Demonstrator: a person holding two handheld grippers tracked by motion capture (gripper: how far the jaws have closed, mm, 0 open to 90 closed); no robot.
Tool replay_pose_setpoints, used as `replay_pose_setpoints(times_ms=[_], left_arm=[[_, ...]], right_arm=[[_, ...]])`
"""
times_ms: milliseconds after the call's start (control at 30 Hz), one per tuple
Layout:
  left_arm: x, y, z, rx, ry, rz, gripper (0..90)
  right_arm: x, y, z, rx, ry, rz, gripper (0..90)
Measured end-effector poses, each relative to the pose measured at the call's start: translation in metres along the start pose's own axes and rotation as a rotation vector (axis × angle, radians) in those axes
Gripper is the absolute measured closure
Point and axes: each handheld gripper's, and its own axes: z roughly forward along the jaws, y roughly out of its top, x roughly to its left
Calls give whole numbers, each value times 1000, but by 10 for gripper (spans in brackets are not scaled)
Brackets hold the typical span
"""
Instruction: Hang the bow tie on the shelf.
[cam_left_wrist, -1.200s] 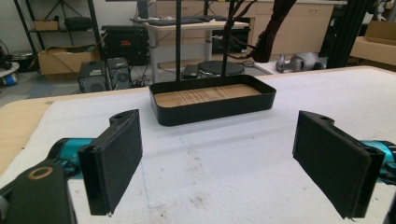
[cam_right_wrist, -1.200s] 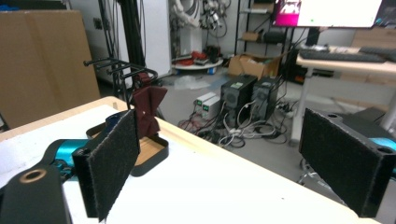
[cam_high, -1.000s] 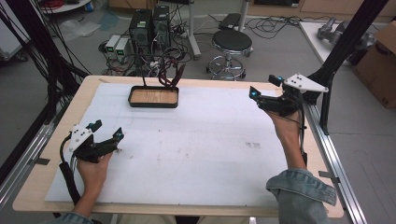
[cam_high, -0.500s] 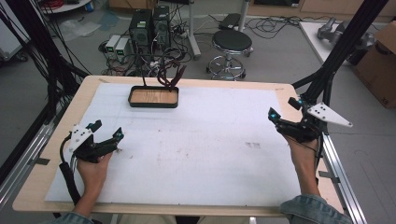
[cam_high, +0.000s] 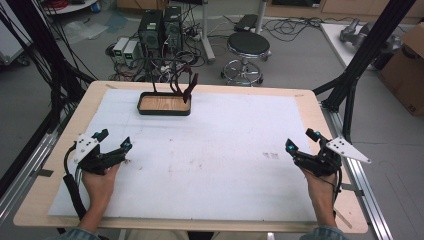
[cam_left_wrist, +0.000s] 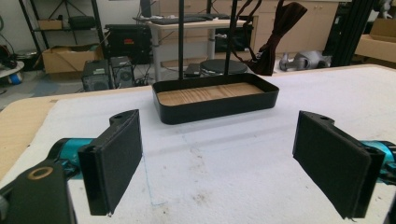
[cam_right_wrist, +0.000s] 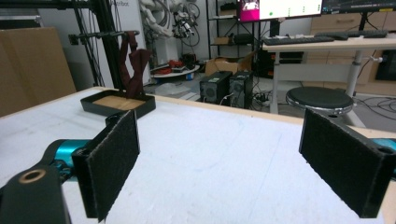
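1. Straight ahead at twelve o'clock, the black tray (cam_high: 164, 104) with its wooden floor sits at the far edge of the white mat (cam_high: 220, 150), well apart from both my grippers.
2. Dark red cloth (cam_high: 186, 85) hangs from a thin rack standing in the tray.
3. My left gripper (cam_high: 114, 144) rests at eight o'clock, jaws wide apart, holding nothing.
4. My right gripper (cam_high: 302, 140) sits at four o'clock, jaws likewise spread and empty.
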Motion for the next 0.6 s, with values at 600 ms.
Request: replay_pose_setpoints(times_ms=[600], left_arm=[[0, 0, 0, 9, -3, 0, 161]], right_arm=[[19, -34, 3, 155, 19, -5, 105]])
